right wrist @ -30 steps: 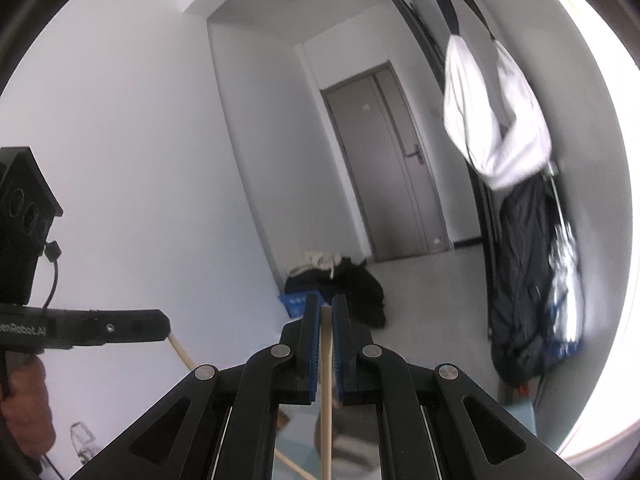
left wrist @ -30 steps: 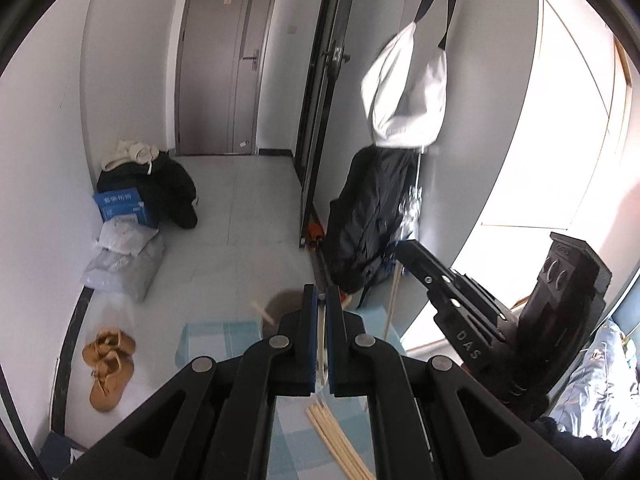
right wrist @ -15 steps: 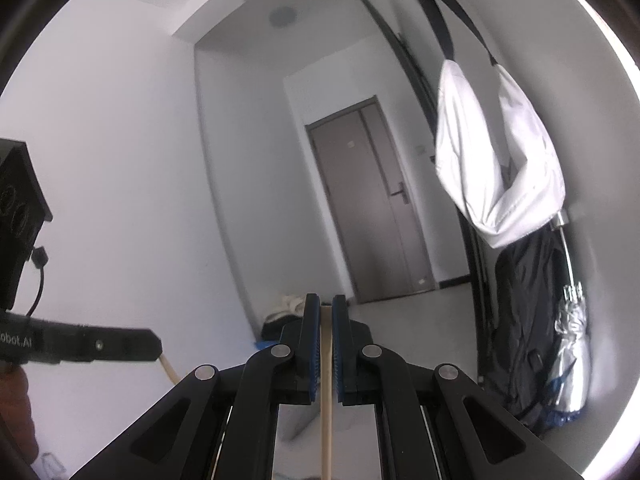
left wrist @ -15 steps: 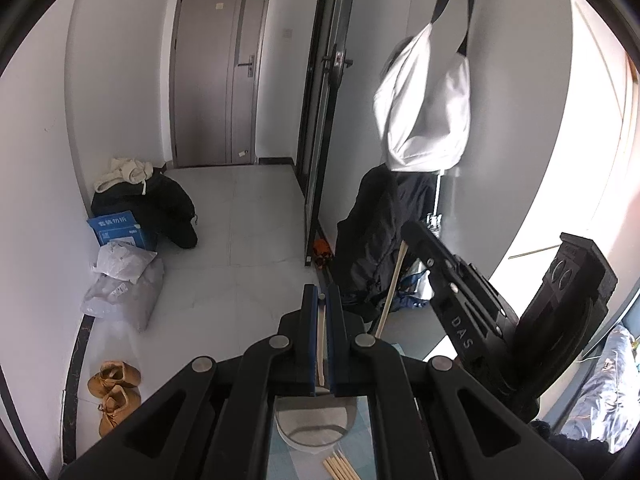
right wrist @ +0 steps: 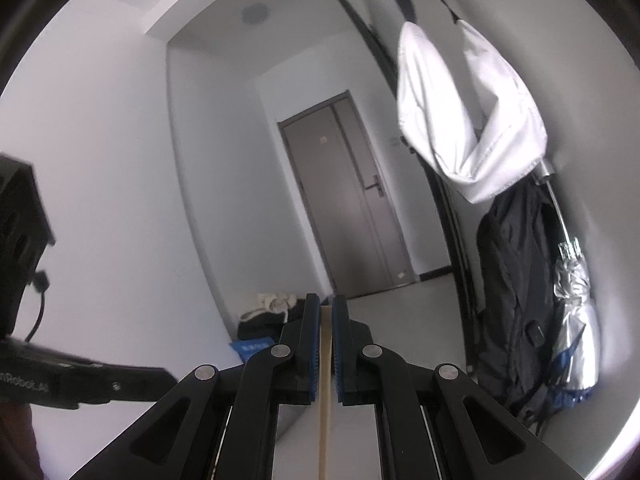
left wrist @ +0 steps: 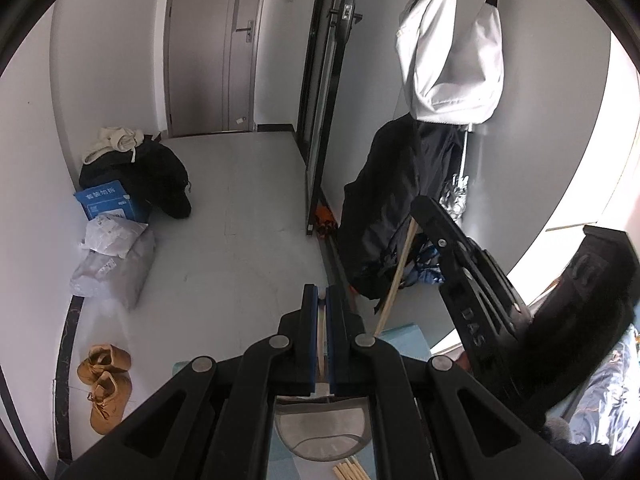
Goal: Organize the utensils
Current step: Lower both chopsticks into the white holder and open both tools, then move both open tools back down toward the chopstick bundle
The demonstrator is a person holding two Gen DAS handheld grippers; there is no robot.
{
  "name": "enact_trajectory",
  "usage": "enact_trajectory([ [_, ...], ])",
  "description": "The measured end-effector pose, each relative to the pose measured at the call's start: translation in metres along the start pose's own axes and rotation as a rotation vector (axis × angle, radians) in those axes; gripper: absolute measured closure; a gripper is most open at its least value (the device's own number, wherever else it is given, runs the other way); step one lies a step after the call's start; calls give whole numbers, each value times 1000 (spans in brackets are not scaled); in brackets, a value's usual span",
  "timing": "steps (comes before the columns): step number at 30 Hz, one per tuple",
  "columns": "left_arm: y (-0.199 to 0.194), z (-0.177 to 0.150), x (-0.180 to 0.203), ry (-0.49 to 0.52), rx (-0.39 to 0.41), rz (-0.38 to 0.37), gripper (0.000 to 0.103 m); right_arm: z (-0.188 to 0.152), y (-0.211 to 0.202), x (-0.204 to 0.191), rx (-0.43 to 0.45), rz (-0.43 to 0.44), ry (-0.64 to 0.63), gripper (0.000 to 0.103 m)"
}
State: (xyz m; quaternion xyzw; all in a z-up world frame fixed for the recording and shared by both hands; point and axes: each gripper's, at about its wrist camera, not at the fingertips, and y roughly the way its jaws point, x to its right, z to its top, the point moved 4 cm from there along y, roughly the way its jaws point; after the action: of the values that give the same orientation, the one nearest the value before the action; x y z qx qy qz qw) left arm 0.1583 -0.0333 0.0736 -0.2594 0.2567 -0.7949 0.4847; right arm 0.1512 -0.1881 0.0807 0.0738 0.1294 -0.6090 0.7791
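Above a grey hallway floor [left wrist: 240, 208], the left tool [left wrist: 322, 296] and right tool [right wrist: 326, 308] each clamp one chopstick [right wrist: 325, 380].

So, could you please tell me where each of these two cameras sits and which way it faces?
Left wrist: on the left gripper, tilted down at the floor; its jaws clamp a chopstick, and the right gripper shows holding a chopstick.
Right wrist: on the right gripper, facing level; the left gripper shows.
Shared: grey door, white bag.
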Motion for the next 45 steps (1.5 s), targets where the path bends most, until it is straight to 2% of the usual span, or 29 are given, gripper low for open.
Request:
enact_trajectory([
  [8, 17, -7, -6, -43, -49, -28, 103, -18, -3, -2, -36, 13, -33, 96],
  [16, 14, -12, -3, -33, -35, -36, 103, -35, -15, -9, -134, 46, -30, 95],
  [18, 13, -15, -1, -33, -39, -26, 96, -38, -21, -9, -156, 53, -22, 95],
  [20, 11, -18, -2, -39, -35, -2, 67, -41, -32, -9, -168, 53, -9, 94],
  [22, 4, -21, -5, -68, -6, 15, 53, -42, -46, -7, -180, 43, -2, 92],
  [25, -3, -25, -9, -90, 12, 56, 49, -42, -71, 0, -195, 22, 27, 88],
  [27, -8, -28, -10, -98, 23, 73, 49, -40, -86, 3, -196, 9, 33, 82],
  [29, -13, -32, -9, -94, 26, 98, 49, -38, -100, 4, -194, -4, 27, 68],
  [31, -20, -35, -6, -93, 40, 119, 48, -35, -111, 3, -200, -5, 19, 61],
  [34, -30, -42, -3, -95, 60, 137, 45, -31, -128, -1, -206, -13, -1, 54],
  [37, -43, -50, -1, -105, 86, 160, 35, -26, -142, -7, -202, -19, -17, 47],
  [42, -57, -64, 2, -117, 112, 192, 31, -22, -161, -14, -195, -13, -31, 34],
  [45, -65, -74, 4, -123, 128, 210, 25, -23, -170, -19, -202, -9, -41, 27],
])
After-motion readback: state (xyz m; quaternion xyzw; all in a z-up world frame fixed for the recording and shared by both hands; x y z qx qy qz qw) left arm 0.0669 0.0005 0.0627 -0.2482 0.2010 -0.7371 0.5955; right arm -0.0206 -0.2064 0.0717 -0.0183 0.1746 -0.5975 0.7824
